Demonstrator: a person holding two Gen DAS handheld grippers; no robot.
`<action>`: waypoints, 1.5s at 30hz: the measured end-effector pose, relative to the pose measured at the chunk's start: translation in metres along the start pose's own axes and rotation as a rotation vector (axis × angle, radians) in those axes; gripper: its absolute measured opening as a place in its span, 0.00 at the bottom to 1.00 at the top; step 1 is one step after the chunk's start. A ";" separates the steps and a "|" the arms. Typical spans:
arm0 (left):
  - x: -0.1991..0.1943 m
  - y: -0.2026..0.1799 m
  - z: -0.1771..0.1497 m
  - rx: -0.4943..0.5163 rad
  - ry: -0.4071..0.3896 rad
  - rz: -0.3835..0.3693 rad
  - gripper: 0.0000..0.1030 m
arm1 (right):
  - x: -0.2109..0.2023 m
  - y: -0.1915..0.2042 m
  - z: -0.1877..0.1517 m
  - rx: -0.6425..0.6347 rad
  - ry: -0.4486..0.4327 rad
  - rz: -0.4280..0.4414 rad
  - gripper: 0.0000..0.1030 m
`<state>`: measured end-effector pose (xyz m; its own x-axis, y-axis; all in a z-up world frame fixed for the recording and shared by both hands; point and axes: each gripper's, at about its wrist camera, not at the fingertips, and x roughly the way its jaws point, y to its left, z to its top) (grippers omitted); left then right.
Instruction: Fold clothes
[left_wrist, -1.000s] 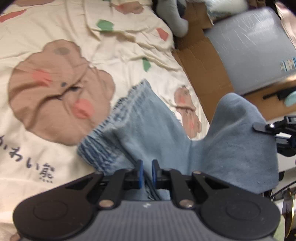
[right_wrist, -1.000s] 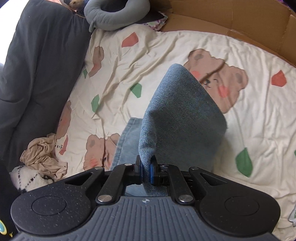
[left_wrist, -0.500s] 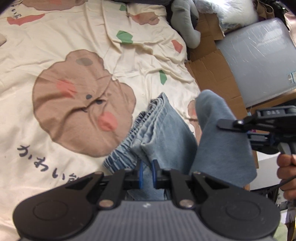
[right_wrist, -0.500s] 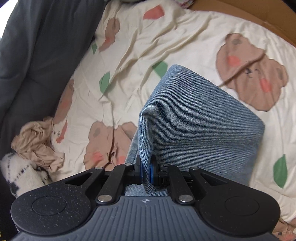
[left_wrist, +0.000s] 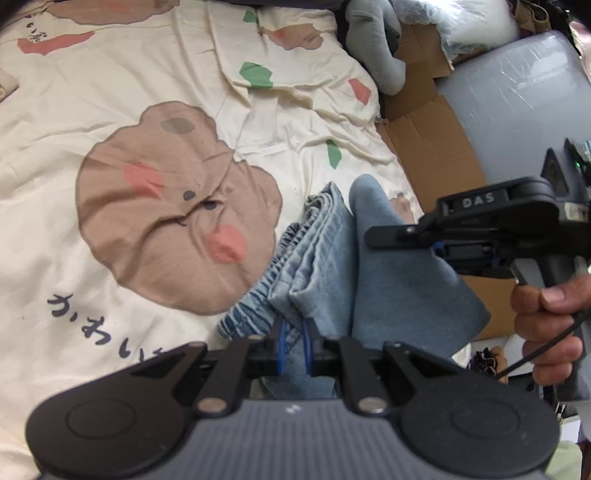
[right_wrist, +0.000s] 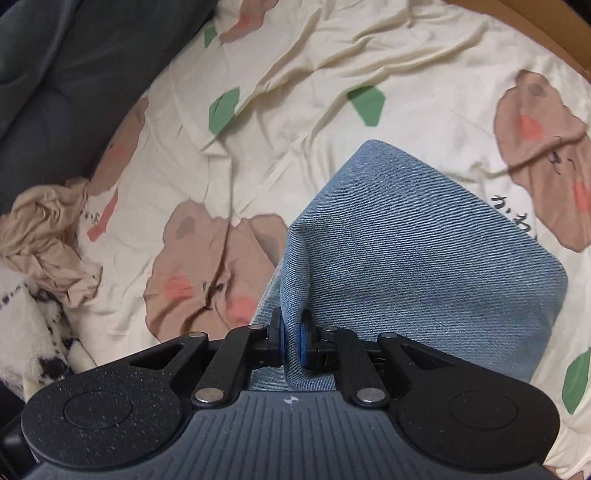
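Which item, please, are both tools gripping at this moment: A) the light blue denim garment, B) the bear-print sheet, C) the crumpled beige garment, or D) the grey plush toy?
A: the left tool and the right tool are each shut on folds of the light blue denim garment.

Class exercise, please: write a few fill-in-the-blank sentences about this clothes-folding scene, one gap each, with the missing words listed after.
1. Both grippers are shut on a pair of light blue ____.
2. The bedsheet is printed with brown ____ faces.
3. In the left wrist view, the hand holds the ____ gripper.
4. The crumpled garment beside the sheet is ____ in colour.

Missing words: jeans; bear; right; beige
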<state>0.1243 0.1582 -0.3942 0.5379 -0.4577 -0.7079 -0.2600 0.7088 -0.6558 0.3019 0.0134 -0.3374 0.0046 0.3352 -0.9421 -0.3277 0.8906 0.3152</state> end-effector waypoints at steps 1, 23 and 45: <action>0.000 0.000 0.000 0.001 0.001 0.002 0.09 | 0.004 0.001 0.000 -0.004 0.007 -0.004 0.06; -0.013 -0.039 0.022 0.052 -0.090 -0.043 0.56 | -0.096 -0.036 0.022 0.071 -0.079 0.212 0.48; 0.044 -0.138 -0.013 0.276 0.014 0.019 0.88 | -0.102 -0.180 -0.074 0.176 -0.189 0.228 0.64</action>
<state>0.1733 0.0328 -0.3381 0.5236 -0.4485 -0.7244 -0.0409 0.8360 -0.5472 0.2903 -0.2038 -0.3065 0.1305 0.5681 -0.8125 -0.1728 0.8200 0.5456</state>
